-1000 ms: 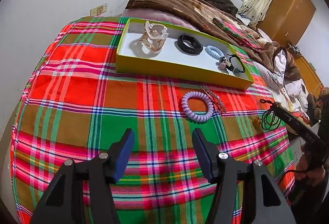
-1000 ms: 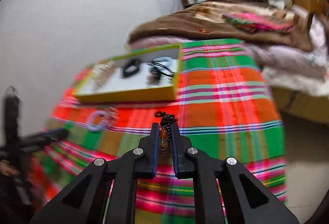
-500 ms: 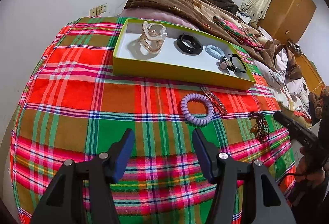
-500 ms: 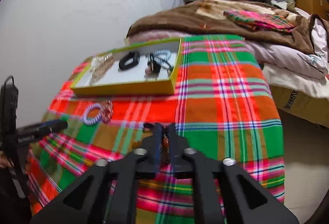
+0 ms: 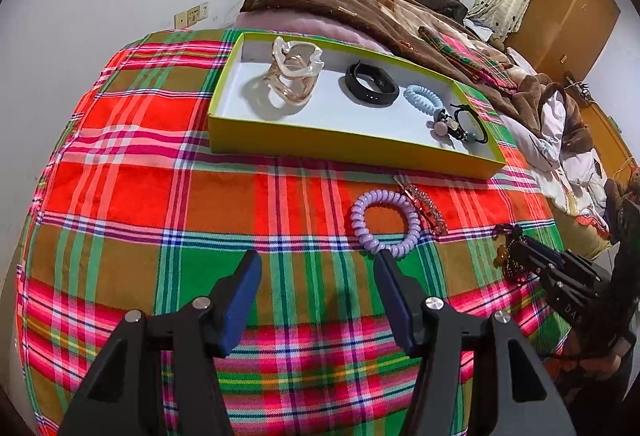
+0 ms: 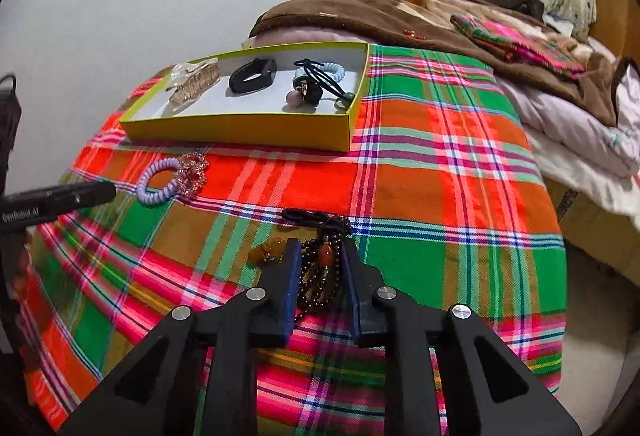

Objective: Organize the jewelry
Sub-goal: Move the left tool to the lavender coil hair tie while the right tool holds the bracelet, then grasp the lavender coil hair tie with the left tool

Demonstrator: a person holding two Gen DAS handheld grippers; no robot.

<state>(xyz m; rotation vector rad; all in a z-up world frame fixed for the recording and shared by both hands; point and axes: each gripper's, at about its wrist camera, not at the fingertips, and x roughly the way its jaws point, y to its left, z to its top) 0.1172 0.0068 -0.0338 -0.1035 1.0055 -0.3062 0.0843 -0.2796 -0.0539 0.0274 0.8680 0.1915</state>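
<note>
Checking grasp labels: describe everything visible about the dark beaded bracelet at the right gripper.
The beaded bracelet is a bunched strand of small dark brown beads with larger amber-orange beads and a black cord loop. It lies on the plaid cloth, outside the yellow tray, between the closing jaws of the right gripper.

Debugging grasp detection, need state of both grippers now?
Left gripper: open, holding nothing.
Right gripper: jaws closing around the dark beaded bracelet, not yet clamped.
</note>
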